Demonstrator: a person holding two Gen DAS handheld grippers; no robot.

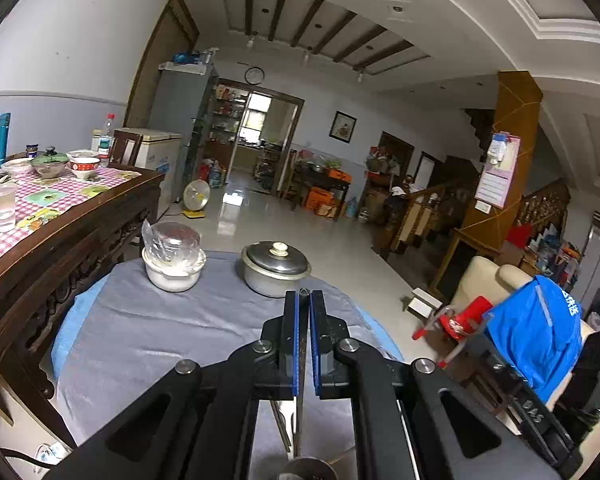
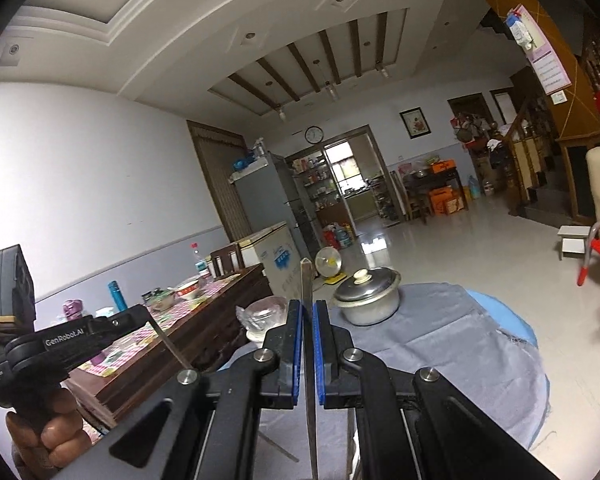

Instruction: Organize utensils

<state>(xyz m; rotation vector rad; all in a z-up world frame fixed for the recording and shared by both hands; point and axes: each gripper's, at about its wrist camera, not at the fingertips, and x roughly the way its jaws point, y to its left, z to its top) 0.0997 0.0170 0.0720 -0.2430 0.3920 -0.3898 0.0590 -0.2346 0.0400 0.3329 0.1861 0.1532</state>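
- Gripping a thin metal utensil (image 1: 303, 300), the left gripper (image 1: 303, 300) has its blue pads (image 1: 294, 344) closed on it at lower centre of the left view; only the pointed tip shows above the pads.
- Below the pads the utensil's shaft runs down to a round metal end (image 1: 309, 469) at the bottom edge; a second thin rod (image 1: 281, 426) lies beside it, cannot tell what it belongs to.
- Right gripper (image 2: 309, 308) also clamped on a flat metal utensil (image 2: 307, 280); its handle sticks up past the pads, pointed end at frame centre, shaft running down to the bottom edge.
- Left gripper (image 2: 60, 340) also shows at lower left of the right view, held in a hand (image 2: 48, 436), a thin rod (image 2: 172, 350) slanting down from it.
- Both grippers hang above a round table with grey cloth (image 1: 160, 332).
- Lidded metal pot (image 1: 275, 266) sits on the cloth's far edge, centre of the left view; (image 2: 367, 294) in the right view.
- White bowl (image 1: 174, 272) with a plastic-wrapped glass item on top, left of the pot, well apart from it.
- Wooden dining table (image 1: 80, 216) with checked cloth, bowls and a cup at left of frame.
- Red chair (image 1: 460, 322) and blue bag (image 1: 540, 336) at right.
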